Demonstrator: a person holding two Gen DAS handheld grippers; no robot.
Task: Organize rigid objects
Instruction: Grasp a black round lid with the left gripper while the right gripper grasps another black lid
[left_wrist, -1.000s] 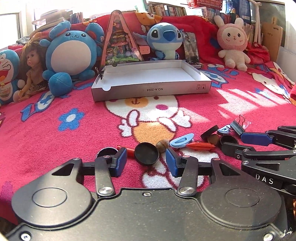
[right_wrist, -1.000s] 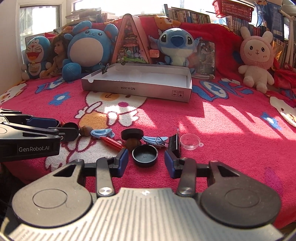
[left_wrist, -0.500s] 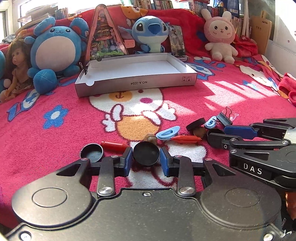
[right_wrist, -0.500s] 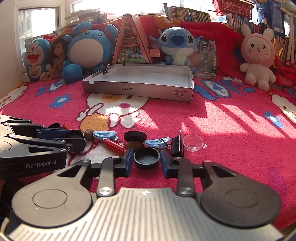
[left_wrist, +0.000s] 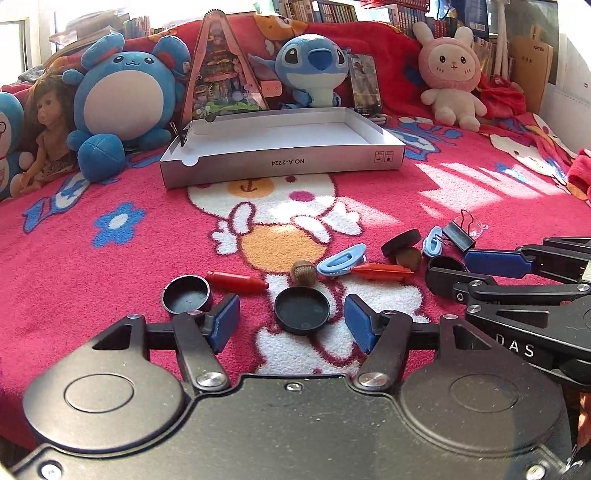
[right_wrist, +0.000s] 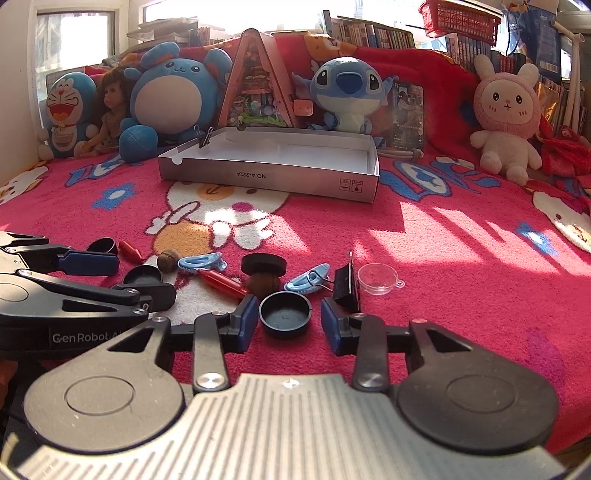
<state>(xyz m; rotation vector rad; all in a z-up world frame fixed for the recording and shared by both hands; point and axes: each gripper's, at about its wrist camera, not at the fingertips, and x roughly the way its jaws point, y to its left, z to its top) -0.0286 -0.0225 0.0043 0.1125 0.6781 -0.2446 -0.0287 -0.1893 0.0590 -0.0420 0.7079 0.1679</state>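
Observation:
Small rigid items lie scattered on the red blanket in front of a shallow white box (left_wrist: 280, 162). My left gripper (left_wrist: 293, 322) has a black round cap (left_wrist: 302, 311) lying between its blue pads. Its jaws are opening and do not touch the cap. My right gripper (right_wrist: 289, 323) straddles another black cap (right_wrist: 285, 313) the same way, its jaws opening with gaps on both sides. Around them lie a third cap (left_wrist: 186, 298), a red crayon (left_wrist: 236, 282), a brown acorn (left_wrist: 303, 272), blue clips (left_wrist: 341, 260) and a black binder clip (right_wrist: 343, 282).
Plush toys (right_wrist: 177, 92) and a doll (right_wrist: 107, 110) line the back behind the box. A clear plastic dome (right_wrist: 378, 277) lies at the right of the pile. A small binder clip (right_wrist: 205, 138) is clipped on the box's left rim. Sunlit blanket stretches to the right.
Both grippers closed in on their black caps half a second ago. Now both pairs of jaws have spread apart again, and the caps lie loose on the blanket.

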